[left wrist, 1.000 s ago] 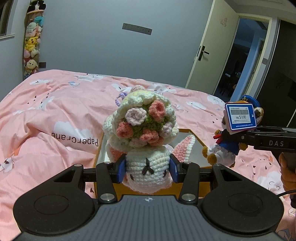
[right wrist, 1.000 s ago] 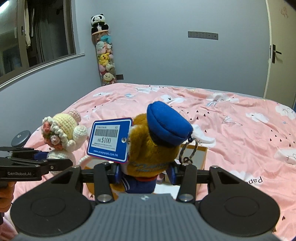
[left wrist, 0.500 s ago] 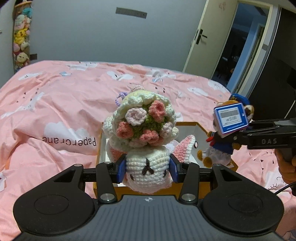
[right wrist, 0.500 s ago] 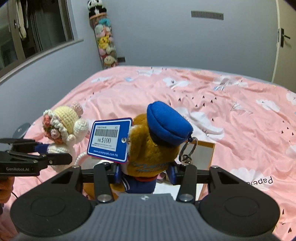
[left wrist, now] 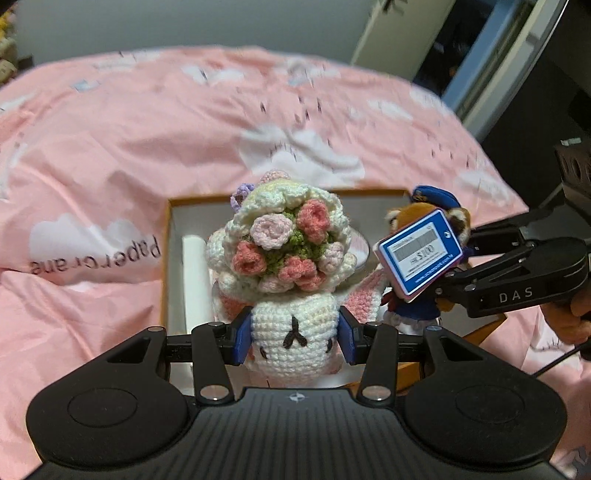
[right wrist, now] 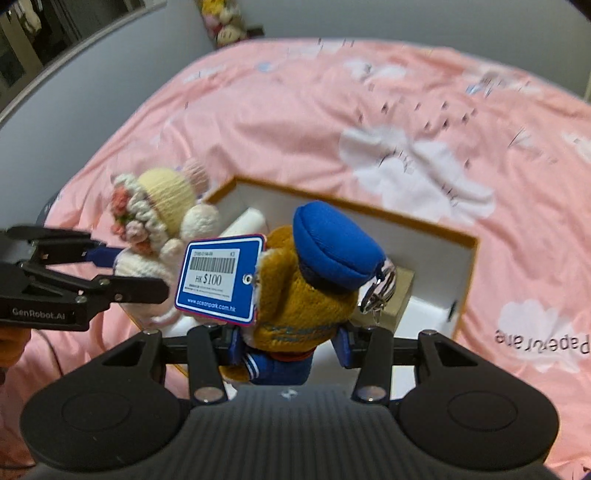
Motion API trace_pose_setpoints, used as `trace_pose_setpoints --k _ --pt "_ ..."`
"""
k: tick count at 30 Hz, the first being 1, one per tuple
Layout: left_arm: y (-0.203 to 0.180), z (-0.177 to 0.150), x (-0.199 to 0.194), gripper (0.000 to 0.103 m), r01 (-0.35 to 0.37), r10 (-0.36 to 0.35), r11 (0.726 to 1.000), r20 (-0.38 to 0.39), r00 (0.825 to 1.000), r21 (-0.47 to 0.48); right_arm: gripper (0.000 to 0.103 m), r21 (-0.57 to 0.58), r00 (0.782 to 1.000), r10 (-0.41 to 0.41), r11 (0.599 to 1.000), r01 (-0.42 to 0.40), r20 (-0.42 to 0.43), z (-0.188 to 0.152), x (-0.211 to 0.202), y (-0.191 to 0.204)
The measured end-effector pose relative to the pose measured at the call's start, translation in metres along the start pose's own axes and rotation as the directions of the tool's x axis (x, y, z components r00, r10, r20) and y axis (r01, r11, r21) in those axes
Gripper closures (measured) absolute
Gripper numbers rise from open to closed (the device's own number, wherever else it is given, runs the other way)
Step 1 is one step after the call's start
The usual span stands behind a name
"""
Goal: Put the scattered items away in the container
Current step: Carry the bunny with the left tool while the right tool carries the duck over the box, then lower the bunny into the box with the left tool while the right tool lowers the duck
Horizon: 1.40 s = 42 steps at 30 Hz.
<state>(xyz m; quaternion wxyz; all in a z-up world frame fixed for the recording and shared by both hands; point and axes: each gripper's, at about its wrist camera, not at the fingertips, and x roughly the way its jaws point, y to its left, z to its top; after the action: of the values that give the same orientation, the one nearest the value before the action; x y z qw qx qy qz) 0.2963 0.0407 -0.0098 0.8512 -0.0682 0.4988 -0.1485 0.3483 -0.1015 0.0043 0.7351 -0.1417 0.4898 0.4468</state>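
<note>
My left gripper (left wrist: 294, 334) is shut on a white crochet bunny (left wrist: 291, 266) with a flowered hat, held above the open orange-rimmed box (left wrist: 165, 254). My right gripper (right wrist: 288, 338) is shut on a brown plush bear (right wrist: 306, 295) in a blue cap with a blue price tag (right wrist: 219, 278), held over the same box (right wrist: 467, 266). In the left wrist view the bear (left wrist: 424, 254) hangs at the box's right side. In the right wrist view the bunny (right wrist: 162, 218) hangs at the box's left edge. The box holds a white roll (left wrist: 194, 273) and a tan block (right wrist: 400, 295).
The box lies on a pink bedspread (left wrist: 110, 147) with cloud prints. A grey wall and a door (left wrist: 399, 26) stand behind the bed. Plush toys (right wrist: 227, 22) hang at the far wall corner.
Both grippers have tilted down and moved over the box, bringing the bunny and the bear closer together above it. Both stay shut on their toys.
</note>
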Motion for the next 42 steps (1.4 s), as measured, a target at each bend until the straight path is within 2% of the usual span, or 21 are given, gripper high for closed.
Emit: trace_pose_setpoints --k 5,10,14,21,30,34,39,42 --pt "0.001 0.011 0.022 0.050 0.020 -0.017 0.999 -0.102 0.995 0.029 0.054 0.000 0.992 0.059 0.998 -0.060 -0.115 0.006 0.026 -0.007" --pt "-0.002 0.018 0.042 0.050 0.076 -0.067 0.997 -0.198 0.978 0.034 0.054 -0.011 0.980 0.053 0.998 -0.057 -0.194 0.008 0.041 -0.015" --pt "-0.002 0.022 0.066 0.050 0.085 -0.076 0.996 -0.287 0.955 0.020 0.054 0.020 0.964 0.071 0.997 -0.069 -0.257 0.006 0.053 -0.028" --pt "0.001 0.024 0.095 0.050 0.101 -0.091 0.995 -0.421 0.903 0.001 0.054 0.021 0.944 0.086 0.996 -0.084 -0.320 0.005 0.075 -0.030" --pt "0.003 0.020 0.107 0.049 0.131 -0.122 0.991 -0.498 0.859 -0.017 0.053 -0.023 0.915 0.068 0.996 -0.084 -0.398 0.001 0.092 -0.025" --pt "0.010 0.021 0.107 0.048 0.160 -0.168 0.985 -0.515 0.841 -0.060 0.052 -0.048 0.905 0.058 0.995 -0.086 -0.422 0.000 0.093 -0.020" --pt "0.013 0.020 0.119 0.047 0.140 -0.162 0.987 -0.534 0.830 -0.081 0.050 -0.040 0.901 0.055 0.996 -0.080 -0.429 0.002 0.099 -0.019" --pt "0.015 0.019 0.120 0.045 0.142 -0.179 0.984 -0.524 0.833 -0.110 0.049 -0.030 0.895 0.047 0.997 -0.067 -0.443 0.001 0.103 -0.020"
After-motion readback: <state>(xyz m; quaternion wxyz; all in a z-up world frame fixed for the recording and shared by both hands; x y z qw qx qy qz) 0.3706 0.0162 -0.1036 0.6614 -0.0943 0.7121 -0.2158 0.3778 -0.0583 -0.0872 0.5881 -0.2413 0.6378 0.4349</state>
